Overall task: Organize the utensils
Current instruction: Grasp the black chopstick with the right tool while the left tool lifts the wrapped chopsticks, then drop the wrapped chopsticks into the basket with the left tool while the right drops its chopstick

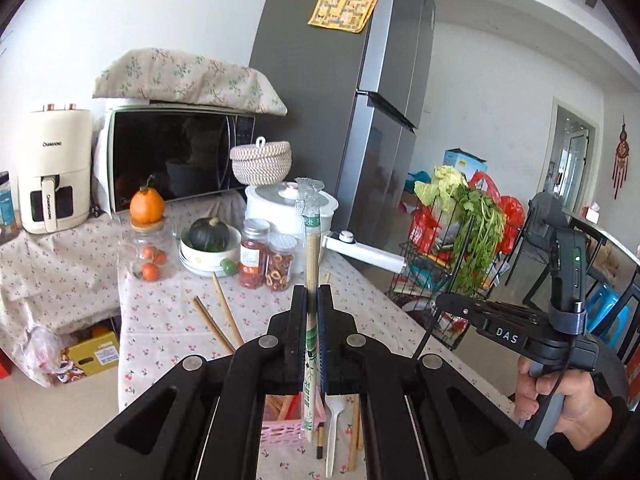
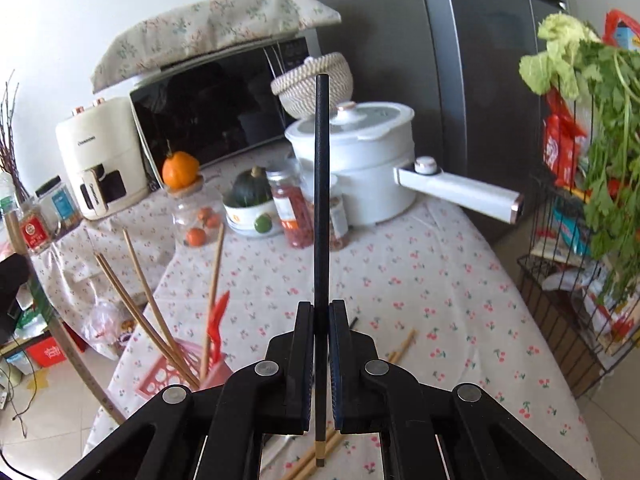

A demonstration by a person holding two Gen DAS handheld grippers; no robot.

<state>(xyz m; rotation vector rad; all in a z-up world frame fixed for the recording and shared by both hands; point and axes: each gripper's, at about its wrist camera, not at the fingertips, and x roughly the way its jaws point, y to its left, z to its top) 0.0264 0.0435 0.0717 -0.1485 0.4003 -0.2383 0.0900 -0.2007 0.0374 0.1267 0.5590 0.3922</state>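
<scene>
My left gripper [image 1: 313,294] is shut on a pair of wrapped disposable chopsticks [image 1: 311,256] that stands upright between the jaws, above a pink basket [image 1: 280,432]. A white plastic fork [image 1: 333,436] and wooden chopsticks [image 1: 354,436] lie on the table beside the basket. My right gripper [image 2: 321,310] is shut on a black chopstick [image 2: 321,200] with a gold tip, held upright above the table. In the right wrist view the pink basket [image 2: 168,376] holds several wooden chopsticks [image 2: 136,308] and a red utensil [image 2: 218,320]. Loose wooden chopsticks [image 2: 320,454] lie below the right gripper.
The floral tablecloth [image 2: 420,280] also carries a white electric pot [image 2: 360,168] with a long handle, spice jars [image 2: 292,212], a bowl with a squash [image 2: 250,208] and a jar with oranges [image 2: 196,216]. A microwave [image 1: 176,156], fridge [image 1: 352,100] and wire vegetable rack [image 2: 580,240] surround it.
</scene>
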